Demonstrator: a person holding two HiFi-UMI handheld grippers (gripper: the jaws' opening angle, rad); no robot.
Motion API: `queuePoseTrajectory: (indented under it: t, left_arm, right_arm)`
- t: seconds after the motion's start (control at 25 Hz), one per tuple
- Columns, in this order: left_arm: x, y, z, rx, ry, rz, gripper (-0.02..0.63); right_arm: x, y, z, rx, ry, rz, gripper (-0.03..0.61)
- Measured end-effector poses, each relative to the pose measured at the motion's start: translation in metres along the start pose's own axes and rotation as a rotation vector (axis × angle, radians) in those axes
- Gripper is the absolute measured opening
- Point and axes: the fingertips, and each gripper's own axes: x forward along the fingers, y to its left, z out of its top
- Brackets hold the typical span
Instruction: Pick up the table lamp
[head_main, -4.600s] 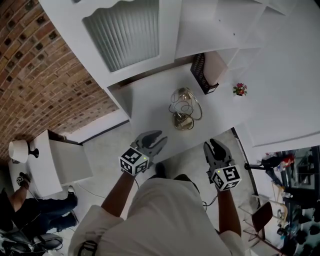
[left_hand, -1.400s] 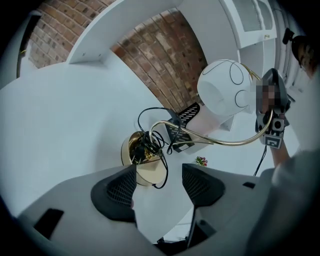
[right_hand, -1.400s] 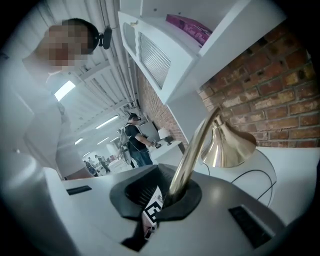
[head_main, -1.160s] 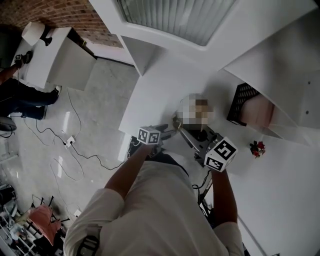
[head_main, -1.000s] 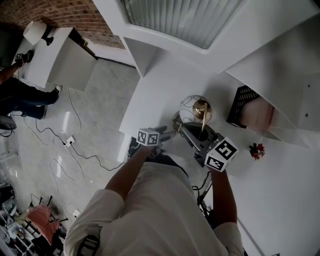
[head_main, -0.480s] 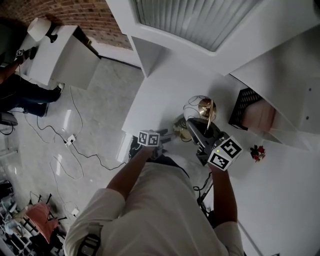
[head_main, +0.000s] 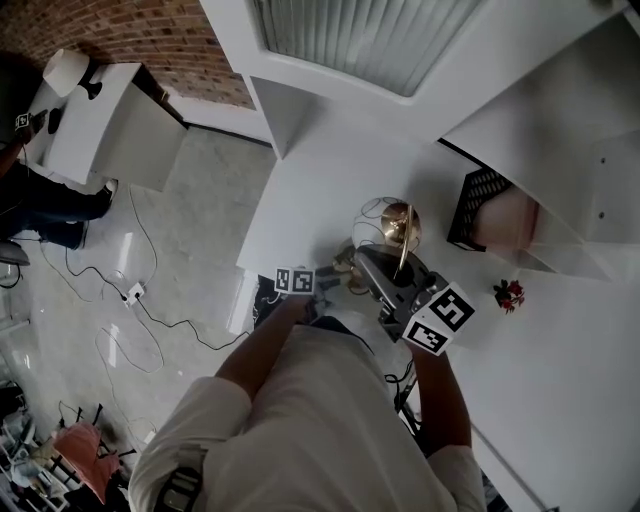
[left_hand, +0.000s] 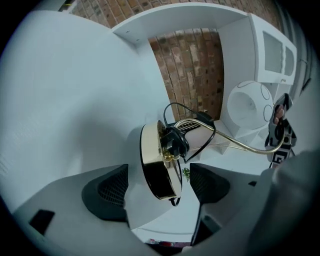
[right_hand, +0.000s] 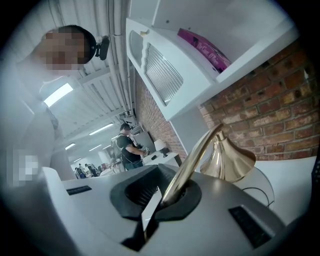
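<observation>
The right gripper (right_hand: 167, 196) pinched the brass table lamp (right_hand: 231, 159) by its stem. The left gripper (left_hand: 159, 186), jaws just opening, straddled its base (left_hand: 154, 165) untouched. The script on the upper-right pink box (right_hand: 202, 47) seemed unreadable.

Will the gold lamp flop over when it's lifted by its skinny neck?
Probably bottom-heavy: its thick round base looks solid, so it may swing. The thin neck in the right gripper looks like smooth metal, likely stiff but slippery. The black cord is floppy and will probably dangle.

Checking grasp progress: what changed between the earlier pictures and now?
The right tool closed on the table lamp by its stem and tilted it. The left tool came up to the base; its jaws have just been opening, pads clear of it. The basket and flowers stayed.
</observation>
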Motion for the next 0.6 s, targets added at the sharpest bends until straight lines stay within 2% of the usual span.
queuePoseTrajectory:
  t: [0.12,0.2,0.24,0.28,0.4,0.6]
  left_arm:
    - [0.002,-0.011,0.003,-0.062,-0.031,-0.082,0.360]
    - [-0.001,-0.023,0.009,-0.146,-0.078,-0.174,0.287]
    - [-0.004,-0.027,0.014,-0.192,-0.109,-0.216,0.268]
    - [-0.007,-0.030,0.018,-0.224,-0.136,-0.246,0.279]
    - [-0.016,-0.034,0.024,-0.223,-0.159,-0.272,0.247]
    - [-0.030,-0.048,0.034,-0.198,-0.161,-0.295,0.262]
  right_arm:
    - [-0.001,0.010,0.004,-0.014,-0.008,-0.001,0.011]
    - [-0.001,0.016,0.005,-0.020,-0.006,-0.001,0.011]
    - [0.000,0.018,0.006,-0.020,-0.008,0.000,0.011]
    - [0.000,0.019,0.007,-0.018,-0.012,0.000,0.011]
    - [-0.001,0.025,0.012,-0.028,-0.026,0.004,0.011]
    - [0.000,0.040,0.024,-0.061,-0.030,0.014,0.012]
